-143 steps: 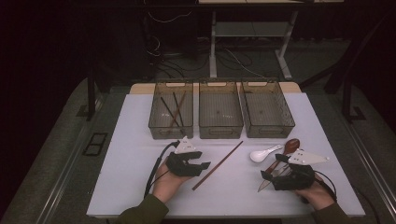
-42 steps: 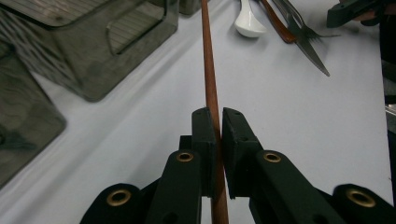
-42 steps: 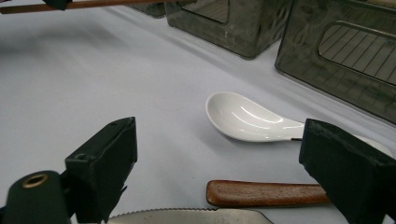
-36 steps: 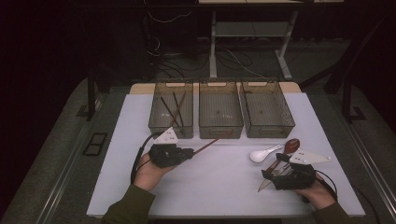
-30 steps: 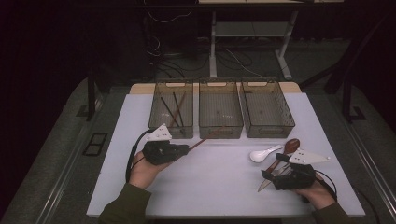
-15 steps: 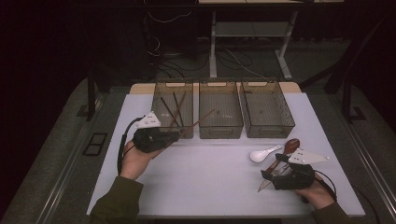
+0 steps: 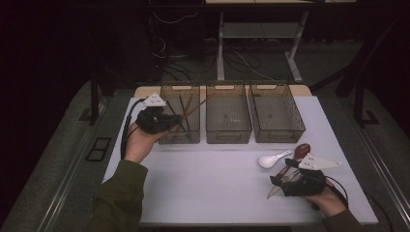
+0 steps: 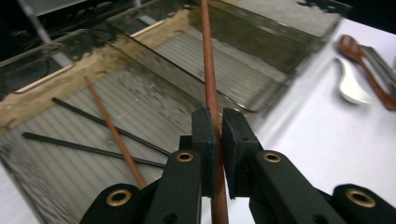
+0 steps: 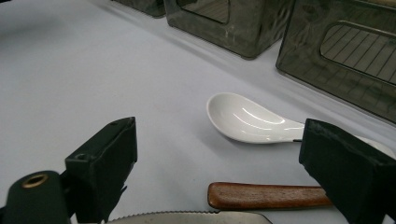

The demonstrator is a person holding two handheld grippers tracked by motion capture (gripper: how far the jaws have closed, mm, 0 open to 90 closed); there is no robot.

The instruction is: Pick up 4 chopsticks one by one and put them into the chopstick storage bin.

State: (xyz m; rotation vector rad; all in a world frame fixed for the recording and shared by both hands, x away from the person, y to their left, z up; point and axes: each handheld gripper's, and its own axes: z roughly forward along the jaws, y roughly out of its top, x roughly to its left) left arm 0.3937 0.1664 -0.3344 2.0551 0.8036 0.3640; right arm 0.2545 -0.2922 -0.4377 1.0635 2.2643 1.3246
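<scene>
My left gripper (image 7: 170, 121) (image 8: 218, 140) is shut on a reddish-brown chopstick (image 8: 209, 70) (image 7: 196, 105), held above the left bin (image 7: 181, 137) and slanting up toward the middle bin (image 7: 227, 133). In the left bin lie another brown chopstick (image 8: 112, 128) and two black ones (image 8: 88, 148). At the table's near right, my right gripper (image 7: 283, 179) (image 9: 229, 158) rests open, jaws wide. A white spoon (image 7: 273, 158) (image 9: 247, 121) lies just ahead of it. Between its jaws lie a wooden handle (image 9: 268, 196) and a serrated knife blade (image 9: 187, 218). A brown wooden spoon (image 7: 300, 152) lies beside the white one.
Three smoky translucent bins stand in a row at the back of the white table (image 7: 212, 183); the right bin (image 7: 275, 133) and the middle one hold nothing I can see. Dark floor, cables and a desk frame lie beyond.
My left hand has carried the brown chopstick up and to the back left, from the table's middle to over the left bin. The right gripper has stayed put.
</scene>
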